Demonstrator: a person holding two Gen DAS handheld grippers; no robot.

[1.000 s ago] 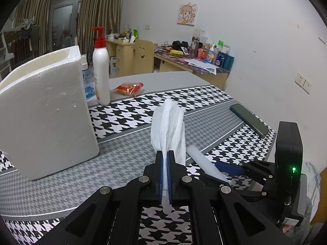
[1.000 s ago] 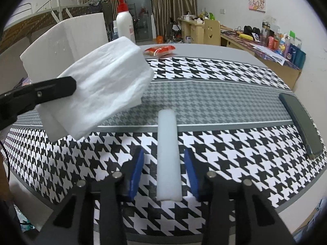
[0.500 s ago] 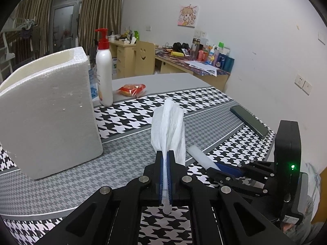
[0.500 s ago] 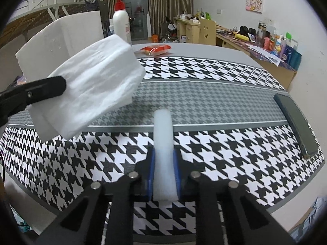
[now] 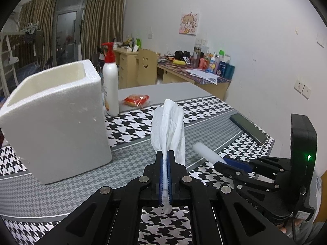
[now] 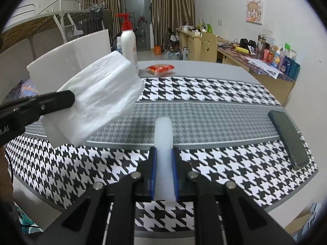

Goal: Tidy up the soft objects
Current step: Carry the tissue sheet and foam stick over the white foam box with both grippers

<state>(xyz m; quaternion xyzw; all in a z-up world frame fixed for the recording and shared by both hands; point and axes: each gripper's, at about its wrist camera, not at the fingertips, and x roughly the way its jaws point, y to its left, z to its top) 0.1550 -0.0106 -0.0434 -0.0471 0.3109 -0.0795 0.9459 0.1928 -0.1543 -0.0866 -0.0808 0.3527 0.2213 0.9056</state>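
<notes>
White tissue [image 5: 168, 126] is pinched in the closed left gripper [image 5: 165, 157]; the foam strip [image 6: 163, 140] is clamped by the right gripper [image 6: 163, 159]. Foam box [image 5: 55, 118] at nine o'clock, phone [image 6: 288, 138] at three, on the houndstooth table [image 6: 204, 94]

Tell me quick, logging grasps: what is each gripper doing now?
Left gripper: jaws shut on the folded white tissue.
Right gripper: jaws shut on the white foam stick.
</notes>
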